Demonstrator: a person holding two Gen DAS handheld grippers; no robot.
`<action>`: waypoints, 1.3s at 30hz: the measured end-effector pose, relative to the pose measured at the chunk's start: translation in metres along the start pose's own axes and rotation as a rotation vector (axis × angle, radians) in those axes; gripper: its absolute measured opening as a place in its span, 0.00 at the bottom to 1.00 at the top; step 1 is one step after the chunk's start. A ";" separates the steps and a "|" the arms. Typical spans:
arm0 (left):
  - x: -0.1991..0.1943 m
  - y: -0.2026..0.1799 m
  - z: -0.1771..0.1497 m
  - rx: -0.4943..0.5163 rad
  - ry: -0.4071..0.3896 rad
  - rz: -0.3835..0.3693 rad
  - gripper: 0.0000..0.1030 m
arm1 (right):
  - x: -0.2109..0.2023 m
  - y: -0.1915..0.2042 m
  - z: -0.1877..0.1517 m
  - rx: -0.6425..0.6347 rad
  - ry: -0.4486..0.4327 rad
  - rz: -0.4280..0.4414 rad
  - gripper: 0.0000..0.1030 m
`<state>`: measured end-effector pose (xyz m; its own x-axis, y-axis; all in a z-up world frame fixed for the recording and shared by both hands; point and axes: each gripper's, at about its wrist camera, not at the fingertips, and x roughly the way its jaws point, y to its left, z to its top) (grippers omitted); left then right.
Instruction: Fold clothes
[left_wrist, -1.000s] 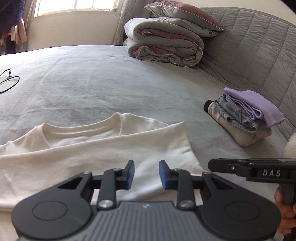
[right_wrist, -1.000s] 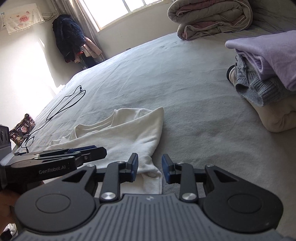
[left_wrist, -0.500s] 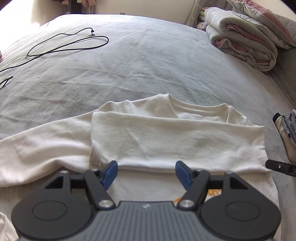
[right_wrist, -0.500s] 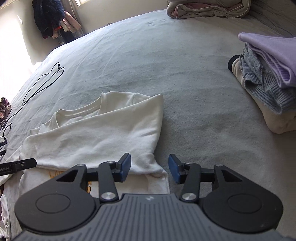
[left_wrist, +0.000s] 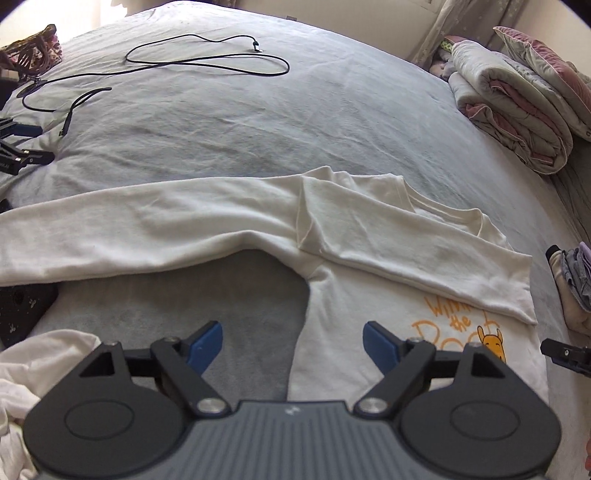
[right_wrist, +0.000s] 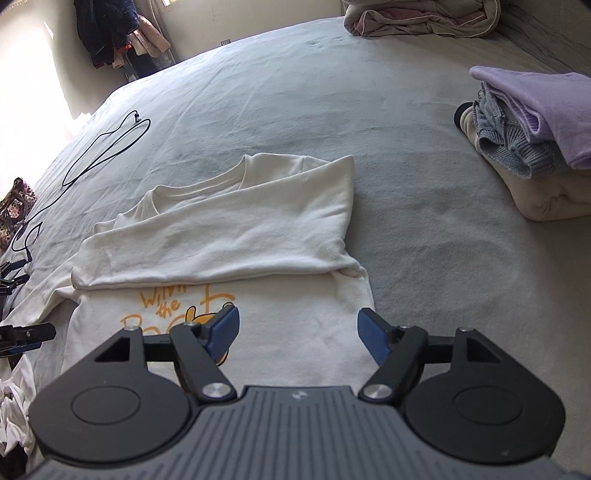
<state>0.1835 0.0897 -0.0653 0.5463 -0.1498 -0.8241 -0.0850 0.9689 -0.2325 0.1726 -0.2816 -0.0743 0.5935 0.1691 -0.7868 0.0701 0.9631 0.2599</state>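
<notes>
Left wrist: white sweatshirt lies beyond the opening, empty left tool.

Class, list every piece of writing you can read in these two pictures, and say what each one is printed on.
"the": orange lettering on the chest of the cream sweatshirt, beside a cartoon bear's head.
"Winn...": the line above, cut off under the folded sleeve.
The large word below starts with "P"; the rest is hidden by the tool.
No other readable text.

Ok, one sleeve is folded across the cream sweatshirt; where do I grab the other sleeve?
Grip the outstretched sleeve near its cuff end with the left gripper, whose jaws are opening with nothing between them. Come from above, pinching across its width: it lies flat on the bed.
</notes>
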 end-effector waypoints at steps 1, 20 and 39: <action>-0.003 0.008 0.000 -0.020 -0.004 0.005 0.82 | 0.001 0.003 -0.001 0.001 0.009 -0.006 0.73; -0.036 0.137 -0.009 -0.353 -0.093 0.144 0.97 | 0.014 0.051 -0.018 0.031 0.102 -0.019 0.79; -0.049 0.236 -0.029 -0.839 -0.280 0.157 0.95 | 0.023 0.072 -0.022 -0.002 0.131 -0.022 0.83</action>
<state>0.1127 0.3203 -0.0945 0.6507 0.1324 -0.7477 -0.6969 0.4952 -0.5188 0.1736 -0.2036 -0.0859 0.4823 0.1737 -0.8586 0.0799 0.9673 0.2406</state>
